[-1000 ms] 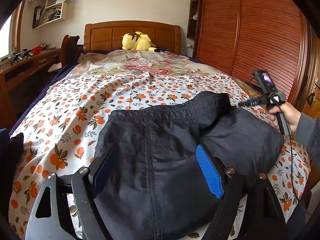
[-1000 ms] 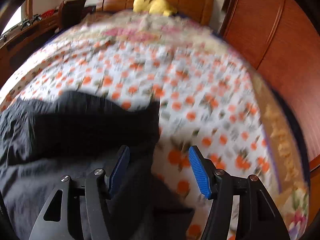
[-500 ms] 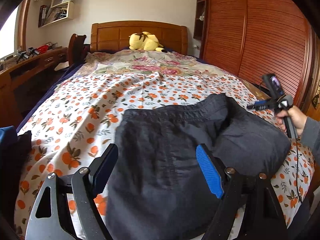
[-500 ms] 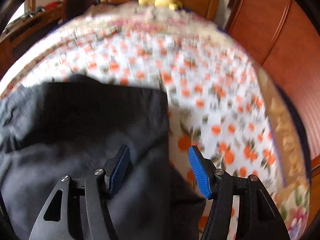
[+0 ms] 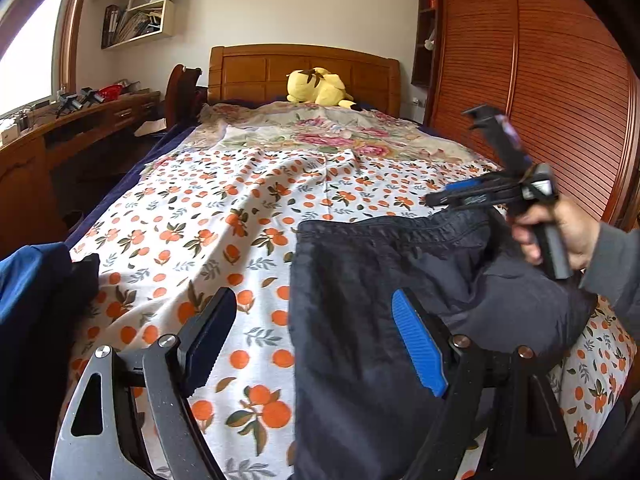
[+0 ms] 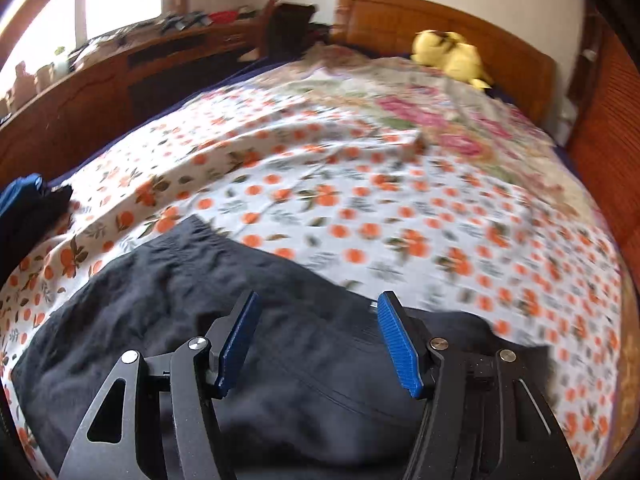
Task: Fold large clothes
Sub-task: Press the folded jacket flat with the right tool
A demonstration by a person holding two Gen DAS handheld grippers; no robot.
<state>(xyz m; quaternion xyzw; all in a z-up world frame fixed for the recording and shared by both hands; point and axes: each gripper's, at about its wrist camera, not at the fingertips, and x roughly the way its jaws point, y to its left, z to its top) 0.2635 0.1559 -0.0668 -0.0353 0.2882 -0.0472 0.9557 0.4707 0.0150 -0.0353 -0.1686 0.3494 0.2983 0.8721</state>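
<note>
A dark grey garment (image 5: 380,320) lay bunched on a bed (image 5: 240,208) covered with an orange-fruit print sheet; in the left wrist view it filled the lower middle and right of the frame, its stitched waistband edge running across the centre right; the left gripper (image 5: 316,344) sat at the bottom of that frame with its jaws wide apart and holding nothing; its left finger (image 5: 208,336) stood over bare sheet and its blue-padded right finger (image 5: 418,346) over the garment, so the cloth's left edge fell between them. At the right of the same frame a person's hand (image 5: 560,236) in a grey sleeve held the right gripper (image 5: 432,200), its tips just beyond the waistband at the centre right. In the right wrist view, slightly blurred, the right gripper (image 6: 316,340) appeared at the bottom centre, jaws apart and empty; the garment (image 6: 180,300) spread beneath and to the lower left of it, with its far edge just past the fingertips. A yellow plush toy (image 5: 318,86) rested by the wooden headboard (image 5: 260,70) at the top centre; a wooden desk (image 5: 60,136) ran along the left; a blue and black cloth (image 5: 36,280) lay at the left edge.
</note>
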